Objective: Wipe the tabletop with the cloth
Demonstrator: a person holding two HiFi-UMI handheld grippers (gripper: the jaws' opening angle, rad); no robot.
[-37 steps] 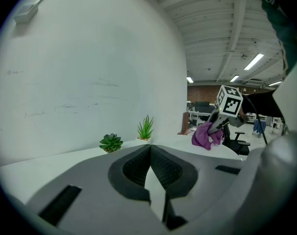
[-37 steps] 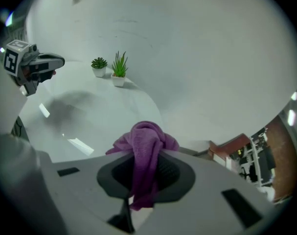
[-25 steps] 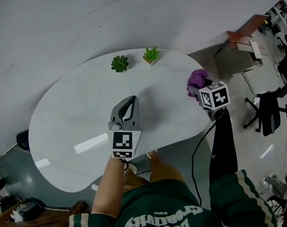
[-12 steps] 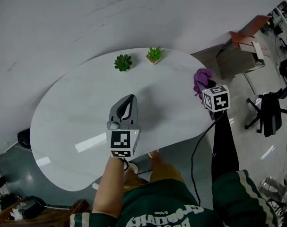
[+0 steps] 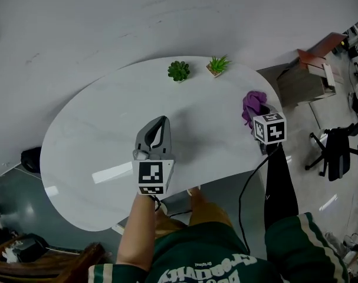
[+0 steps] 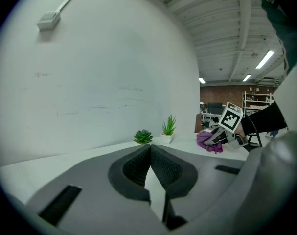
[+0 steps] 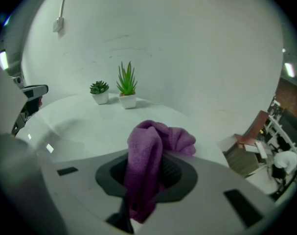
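A purple cloth point(image 5: 253, 106) hangs bunched in my right gripper point(image 5: 256, 114), which is shut on it at the right edge of the white oval table point(image 5: 96, 140). In the right gripper view the cloth point(image 7: 147, 168) is pinched between the jaws and spills forward over them. From the left gripper view, the cloth point(image 6: 207, 141) and the right gripper point(image 6: 218, 136) show at the far right of the tabletop. My left gripper point(image 5: 161, 124) hovers over the middle of the table, shut with nothing in it, its jaw tips point(image 6: 150, 148) pressed together.
Two small potted plants, a rosette succulent point(image 5: 179, 71) and a spiky one point(image 5: 217, 65), stand at the table's far edge near the white wall. A wooden cabinet point(image 5: 308, 75) and an office chair point(image 5: 335, 149) stand to the right of the table.
The right gripper with the cloth has shifted slightly right and nearer along the table's right edge. The head view has swung, so the plants sit further right. The left gripper stays put.
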